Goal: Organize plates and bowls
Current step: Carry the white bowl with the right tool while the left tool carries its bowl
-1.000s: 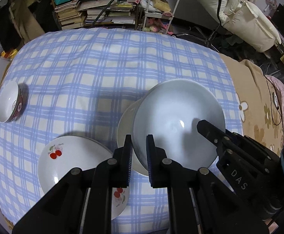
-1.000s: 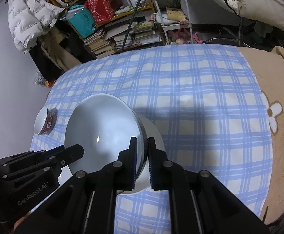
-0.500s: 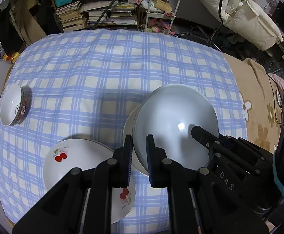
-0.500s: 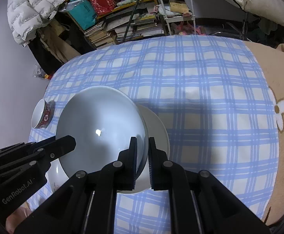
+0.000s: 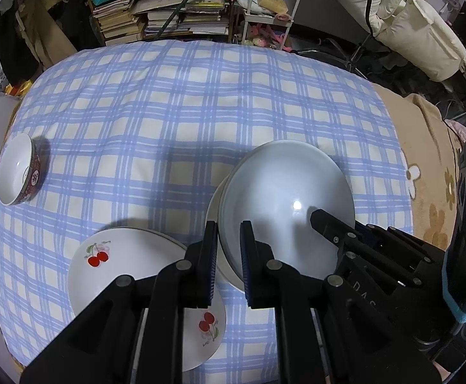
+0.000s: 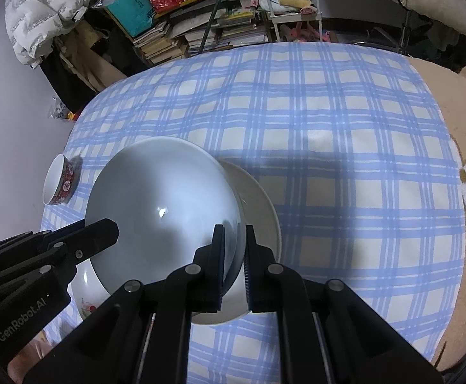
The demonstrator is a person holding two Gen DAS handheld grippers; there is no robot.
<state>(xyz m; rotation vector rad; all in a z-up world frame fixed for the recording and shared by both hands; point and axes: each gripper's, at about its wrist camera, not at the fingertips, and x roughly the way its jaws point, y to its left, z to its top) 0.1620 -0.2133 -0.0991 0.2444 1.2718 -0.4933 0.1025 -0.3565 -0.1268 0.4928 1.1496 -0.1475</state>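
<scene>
A large white bowl [image 5: 284,198] [image 6: 165,204] is held tilted just above a cream plate [image 6: 258,201] on the blue checked cloth. My left gripper [image 5: 228,249] is shut on the bowl's near-left rim. My right gripper [image 6: 234,252] is shut on its near-right rim. Each gripper shows in the other's view, the right one [image 5: 329,227] and the left one [image 6: 101,233]. A white plate with cherries [image 5: 124,262] lies to the left of the bowl. A small red-patterned bowl [image 5: 20,172] [image 6: 58,184] lies tipped at the far left.
The table with the blue checked cloth [image 5: 201,102] fills the middle. A tan flowered blanket [image 6: 457,160] lies to the right. Bookshelves and a white cart [image 5: 265,6] stand beyond the far edge. A white jacket [image 6: 41,9] hangs at back left.
Both grippers and the white bowl have shifted slightly over the cream plate; the bowl stays gripped on both sides and looks a little lower.
</scene>
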